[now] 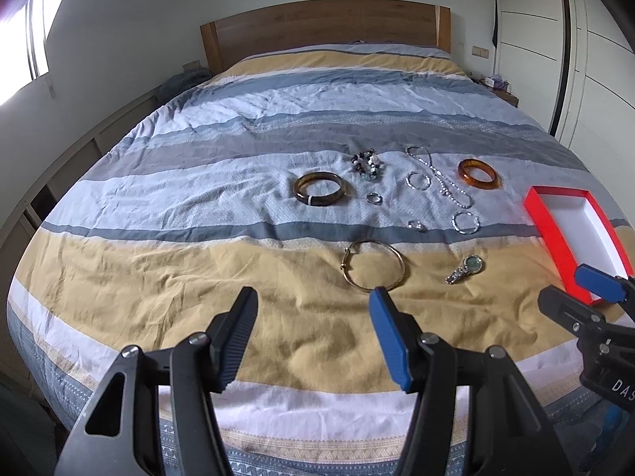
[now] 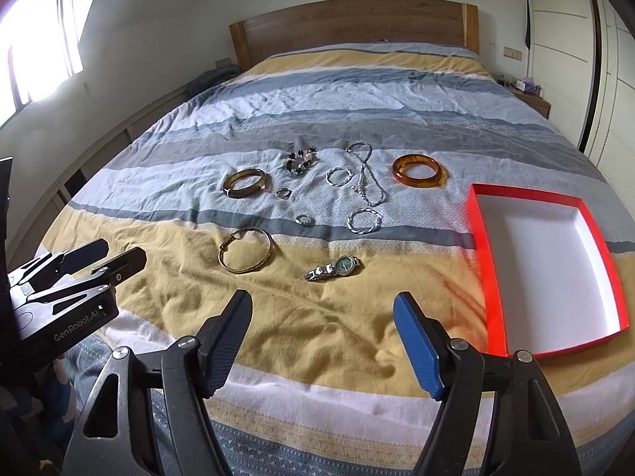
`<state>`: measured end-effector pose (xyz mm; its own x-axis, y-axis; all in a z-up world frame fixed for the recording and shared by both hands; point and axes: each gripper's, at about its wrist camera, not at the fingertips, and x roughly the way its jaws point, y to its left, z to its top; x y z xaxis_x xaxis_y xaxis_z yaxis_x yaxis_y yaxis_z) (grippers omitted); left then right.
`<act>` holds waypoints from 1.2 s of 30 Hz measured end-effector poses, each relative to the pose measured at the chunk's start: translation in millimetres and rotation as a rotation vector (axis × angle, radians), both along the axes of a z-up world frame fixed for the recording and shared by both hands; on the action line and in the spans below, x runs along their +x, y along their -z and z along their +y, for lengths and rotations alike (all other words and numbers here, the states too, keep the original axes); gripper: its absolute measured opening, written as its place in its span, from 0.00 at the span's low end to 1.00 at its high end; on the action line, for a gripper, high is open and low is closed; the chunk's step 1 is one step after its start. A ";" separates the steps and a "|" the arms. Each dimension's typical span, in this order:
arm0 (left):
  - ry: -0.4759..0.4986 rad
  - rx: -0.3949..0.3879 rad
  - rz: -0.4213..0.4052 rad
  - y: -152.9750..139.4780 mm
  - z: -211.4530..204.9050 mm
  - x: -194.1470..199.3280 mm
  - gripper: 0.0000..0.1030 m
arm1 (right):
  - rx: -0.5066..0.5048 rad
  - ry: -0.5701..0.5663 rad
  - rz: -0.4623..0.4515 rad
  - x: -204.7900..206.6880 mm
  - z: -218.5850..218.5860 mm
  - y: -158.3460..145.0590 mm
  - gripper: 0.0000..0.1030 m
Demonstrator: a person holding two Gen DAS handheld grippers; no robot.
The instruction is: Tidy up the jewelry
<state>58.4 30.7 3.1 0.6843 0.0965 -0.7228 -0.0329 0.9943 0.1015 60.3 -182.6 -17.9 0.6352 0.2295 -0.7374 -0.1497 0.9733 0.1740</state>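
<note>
Both grippers — left gripper point(image 1: 313, 301), right gripper point(image 2: 323, 305) — gape empty; we reckon the red box point(image 2: 482, 261) awaits the watch point(image 2: 333, 269).

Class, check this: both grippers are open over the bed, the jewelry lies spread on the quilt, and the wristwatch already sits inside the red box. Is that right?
Not quite. The wristwatch is not in the red box; the box holds nothing, and the watch lies on the quilt's yellow band, left of the box, as the right wrist view shows. The rest stands.

The bedspread point(image 2: 317, 317) was matt, wrinkled cloth; the amber bangle point(image 2: 417, 171) looked glossy; the headboard point(image 2: 349, 27) was smooth wood.
</note>
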 end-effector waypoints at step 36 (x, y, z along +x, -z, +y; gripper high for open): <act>0.012 0.029 0.101 61.5 -3.2 65.5 0.55 | 0.055 -0.020 0.099 65.1 1.6 63.8 0.66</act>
<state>123.9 27.5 -58.4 0.6096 0.1102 -0.7850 -0.0089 0.9912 0.1322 125.4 -181.0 -81.7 0.5550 0.2829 -0.7823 -0.1481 0.9590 0.2416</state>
